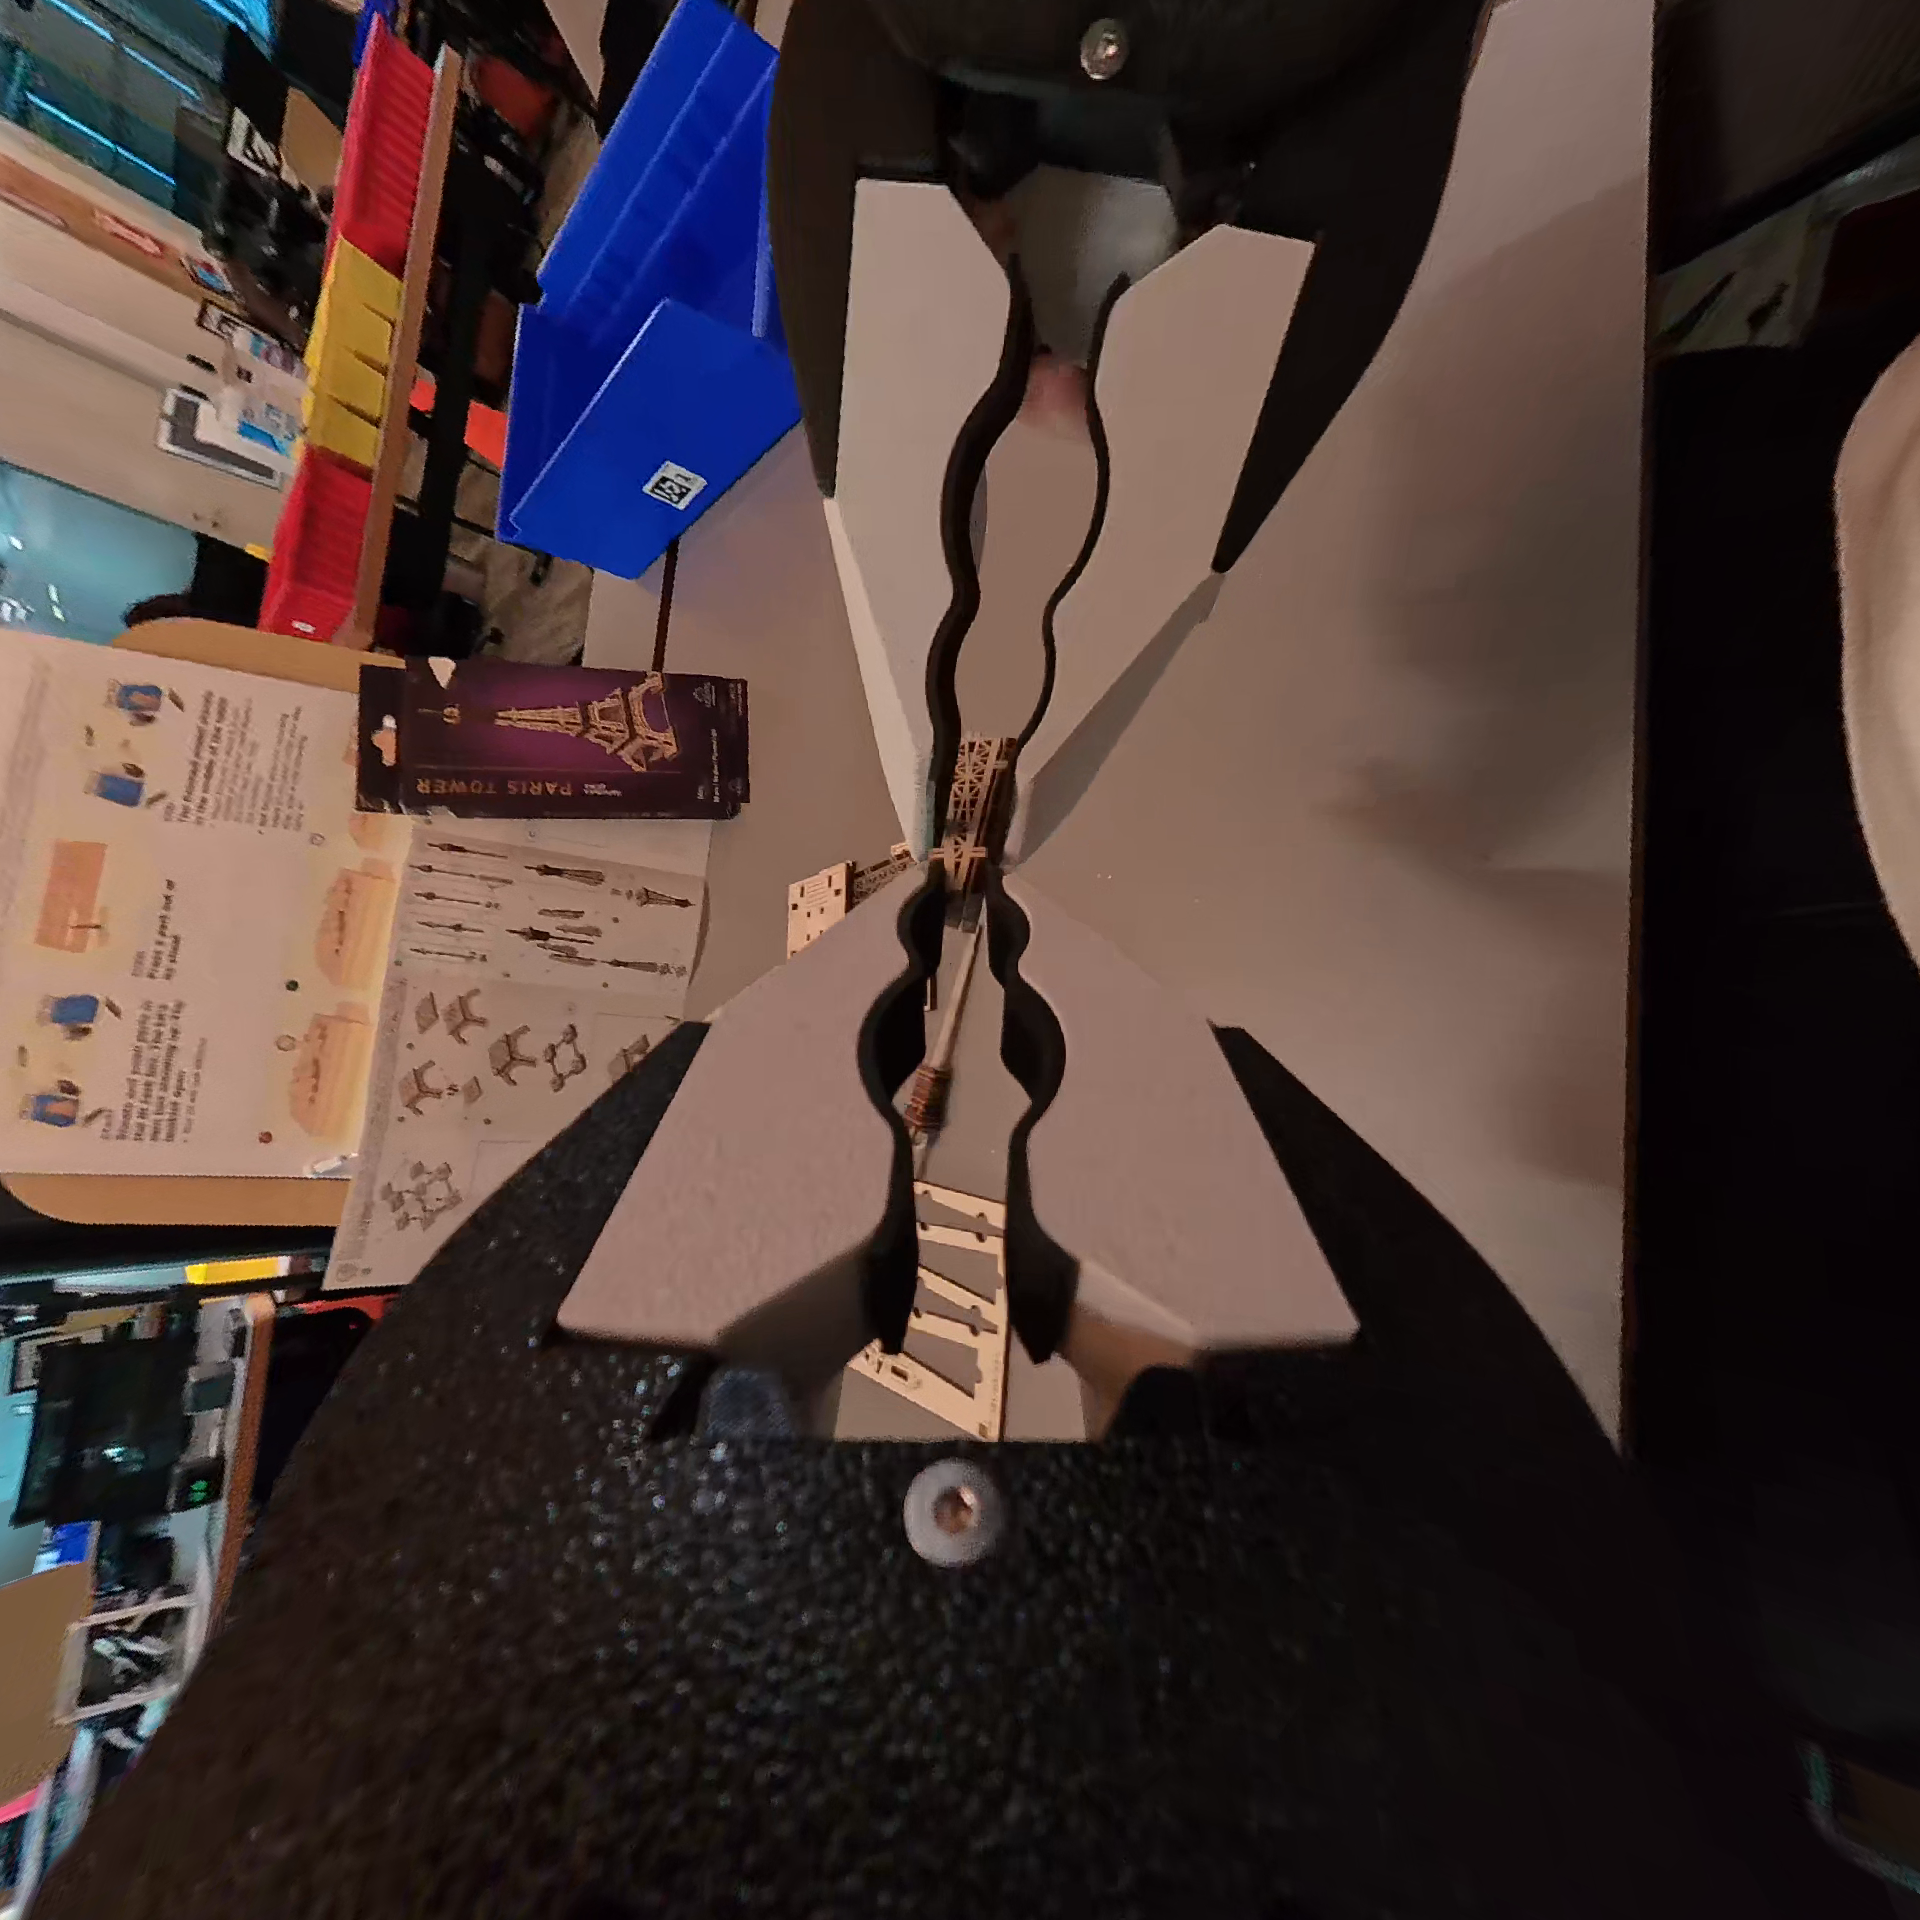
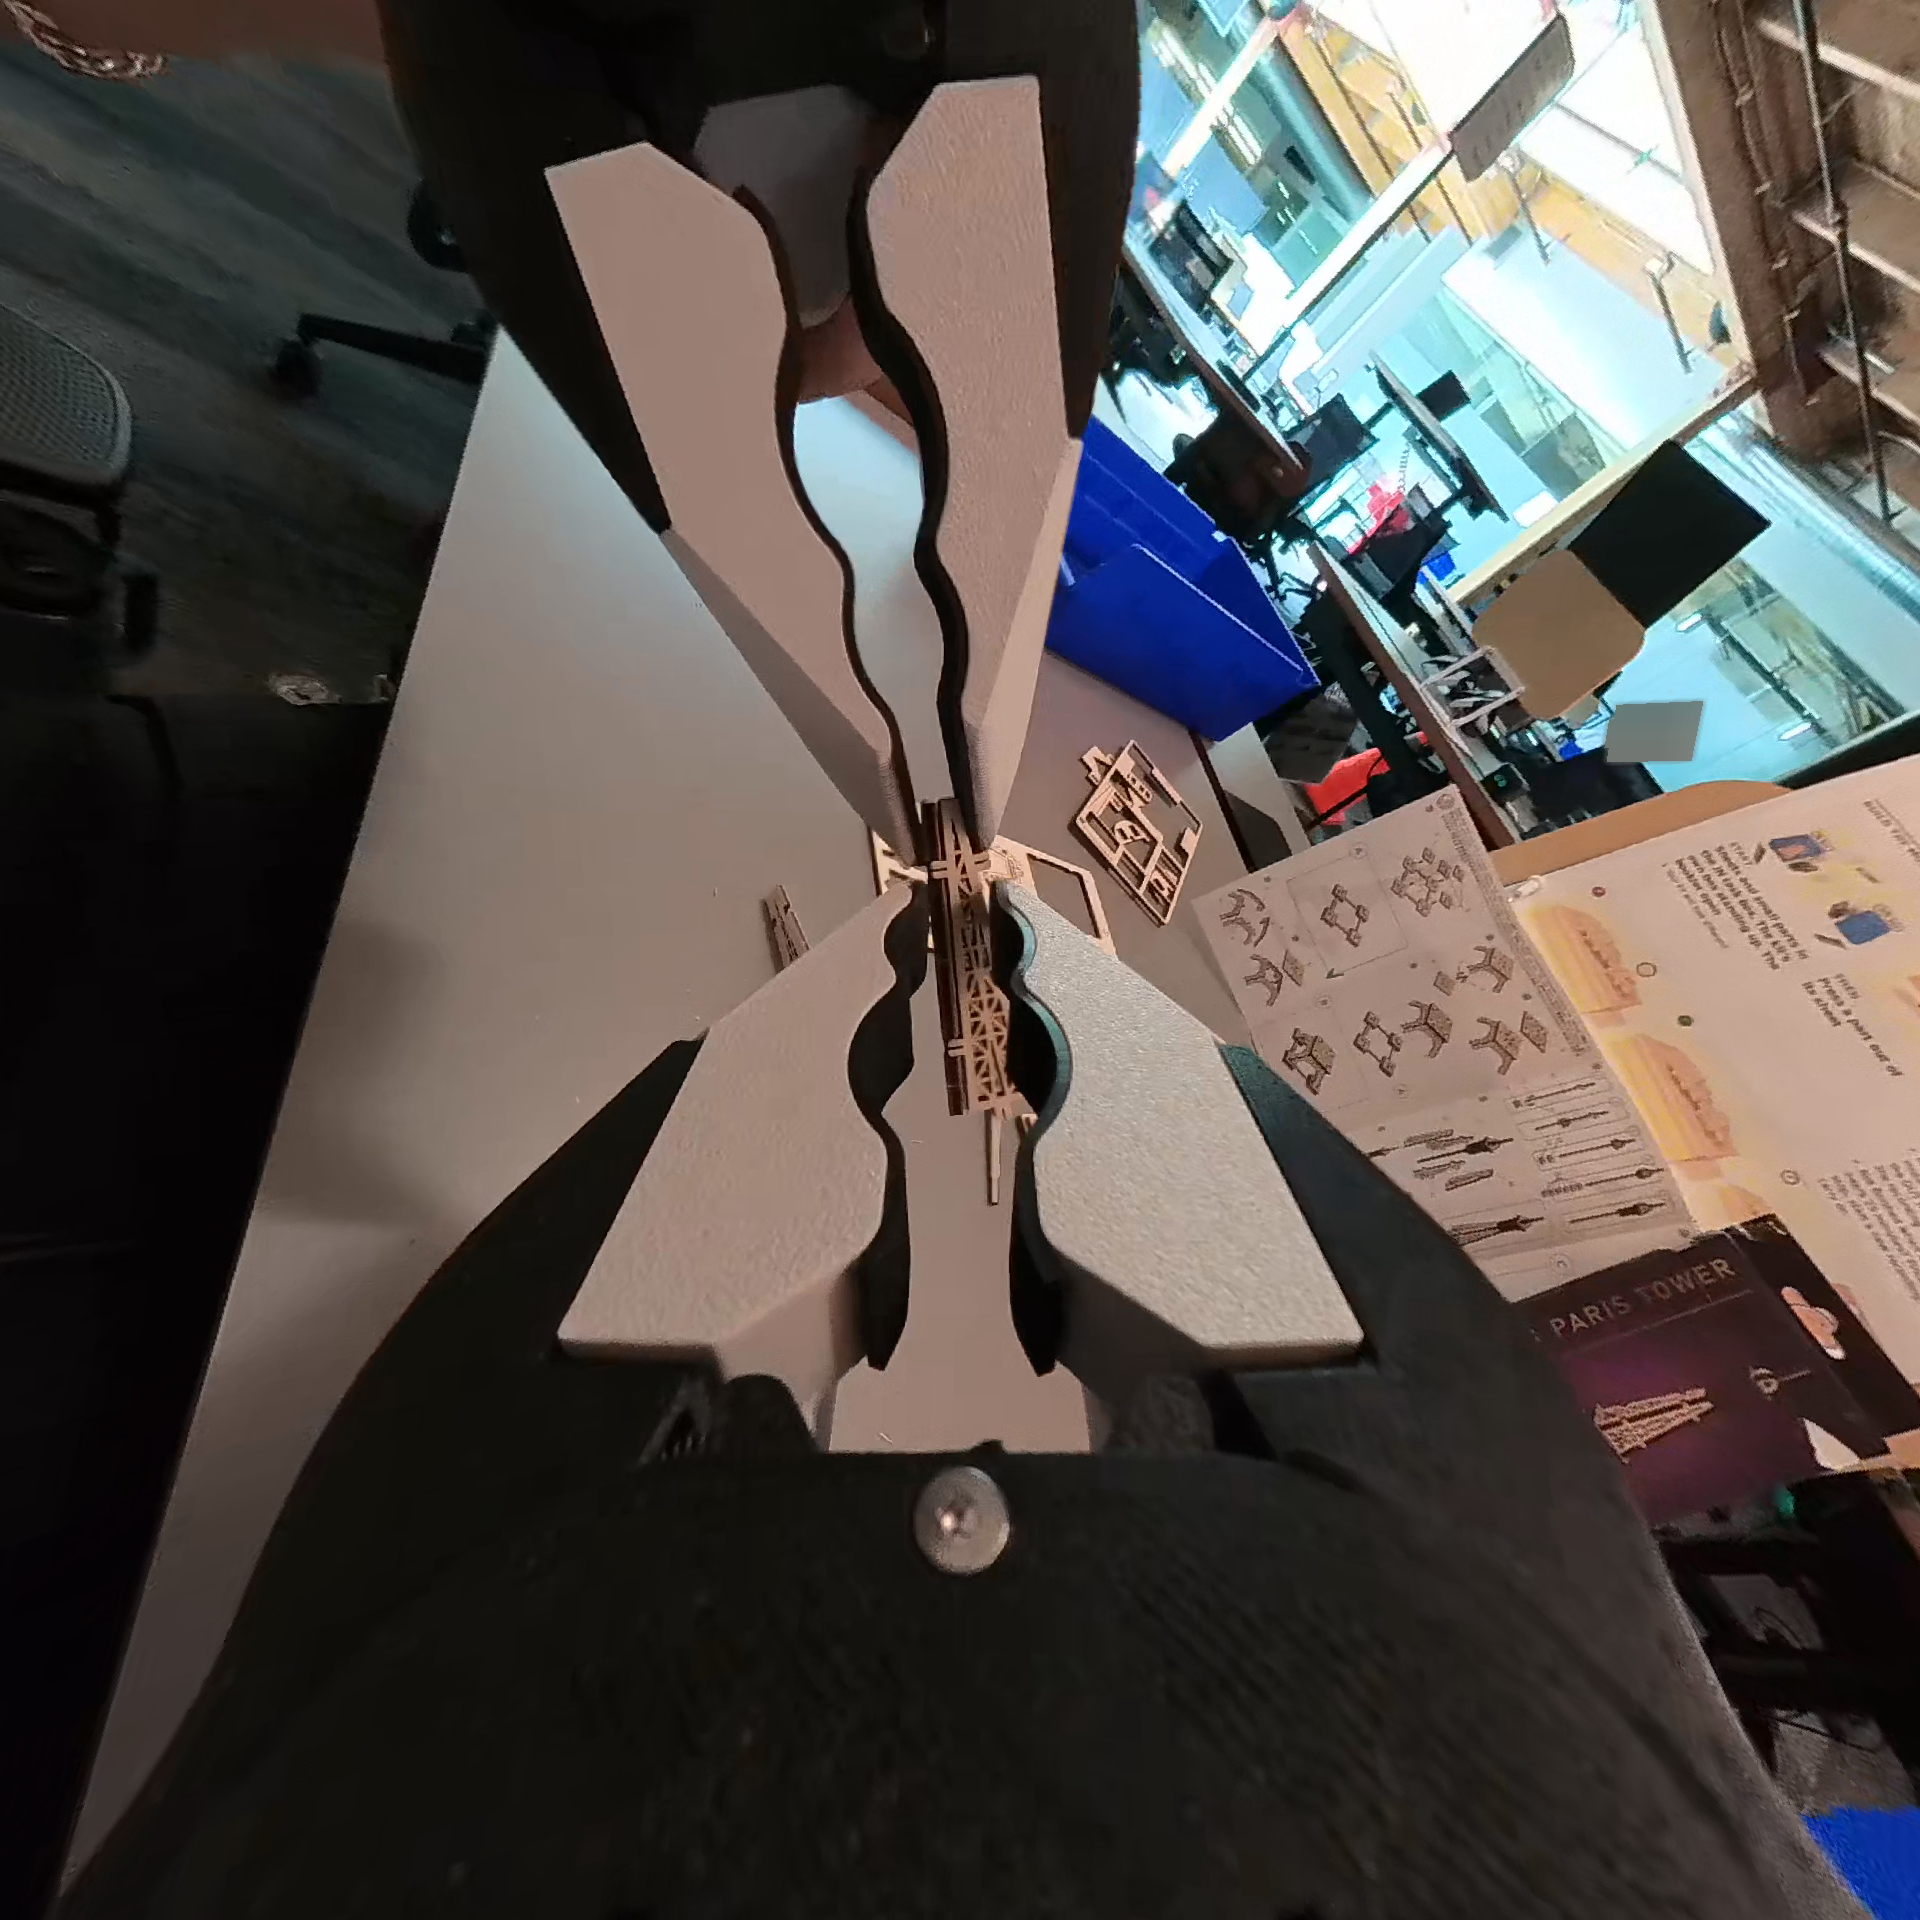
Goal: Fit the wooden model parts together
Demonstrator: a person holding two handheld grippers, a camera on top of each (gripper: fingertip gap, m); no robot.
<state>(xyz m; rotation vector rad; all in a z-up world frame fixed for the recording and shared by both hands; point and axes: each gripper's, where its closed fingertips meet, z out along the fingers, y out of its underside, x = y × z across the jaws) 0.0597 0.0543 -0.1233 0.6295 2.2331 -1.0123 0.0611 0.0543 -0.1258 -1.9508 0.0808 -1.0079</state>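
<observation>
The two grippers meet tip to tip above the white table (image 2: pixel 540 727). My left gripper (image 1: pixel 961 883) is shut on a thin wooden spire part (image 1: pixel 951 1013) that runs back between its fingers. My right gripper (image 2: pixel 956 899) is shut on a wooden lattice tower part (image 2: pixel 971 987) that stands on edge between its fingers. In the left wrist view the right gripper (image 1: pixel 971 753) comes down from the top and the lattice part (image 1: pixel 982 790) touches the spire part at the tips. In the right wrist view the left gripper (image 2: pixel 935 800) comes from above.
Wooden offcut sheets (image 2: pixel 1138 842) (image 1: pixel 956 1278) and a small loose piece (image 2: pixel 784 925) lie on the table. Instruction sheets (image 2: pixel 1455 1039) (image 1: pixel 540 987), a purple model box (image 1: pixel 551 738) (image 2: pixel 1704 1361) and a blue bin (image 1: pixel 644 343) (image 2: pixel 1174 613) lie along the table's far side. The tips of both grippers are at nearly the same place.
</observation>
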